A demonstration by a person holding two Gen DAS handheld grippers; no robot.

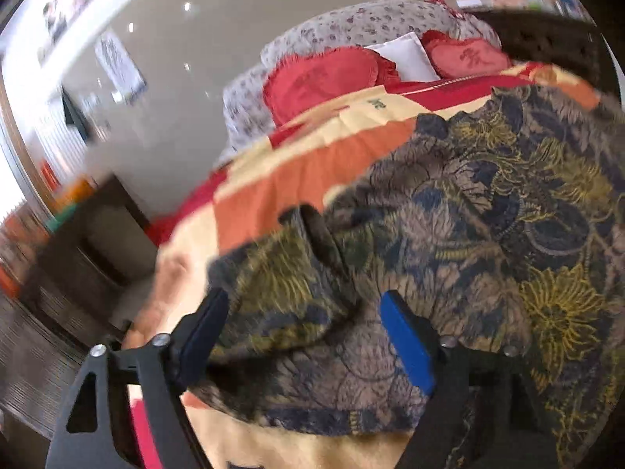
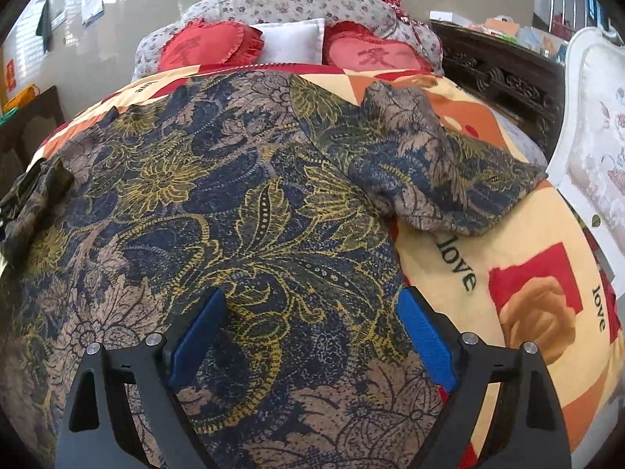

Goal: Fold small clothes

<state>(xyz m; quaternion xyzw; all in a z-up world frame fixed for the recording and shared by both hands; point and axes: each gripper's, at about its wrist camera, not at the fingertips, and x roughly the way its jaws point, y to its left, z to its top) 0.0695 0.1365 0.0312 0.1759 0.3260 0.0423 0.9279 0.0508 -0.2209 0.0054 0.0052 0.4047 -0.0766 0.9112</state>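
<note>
I am in a home bedroom. A bed [image 2: 519, 211] with a printed quilt fills my view. At twelve o'clock, two red heart cushions [image 2: 211, 49] flank a white pillow [image 2: 293, 41] against a flowered padded headboard [image 2: 281, 4]. A dark carved wooden cabinet [image 2: 504, 74] stands at two o'clock.

A bed [image 2: 527, 234] with a patchwork cover in cream, orange and red, printed with "love" and a rose, fills the middle of both views, and two red heart cushions [image 2: 211, 45] and a white pillow [image 2: 293, 37] lean on a floral padded headboard [image 2: 281, 0] at top centre. Behind it runs a glossy beige wall [image 1: 187, 39] catching spots of light, with posters [image 1: 119, 62] at upper left. A dark carved wooden cabinet [image 2: 504, 78] stands at upper right of the right wrist view, a white ornate chair back [image 2: 593, 125] at the right edge, and a bright slatted window [image 2: 27, 51] at far left.
</note>
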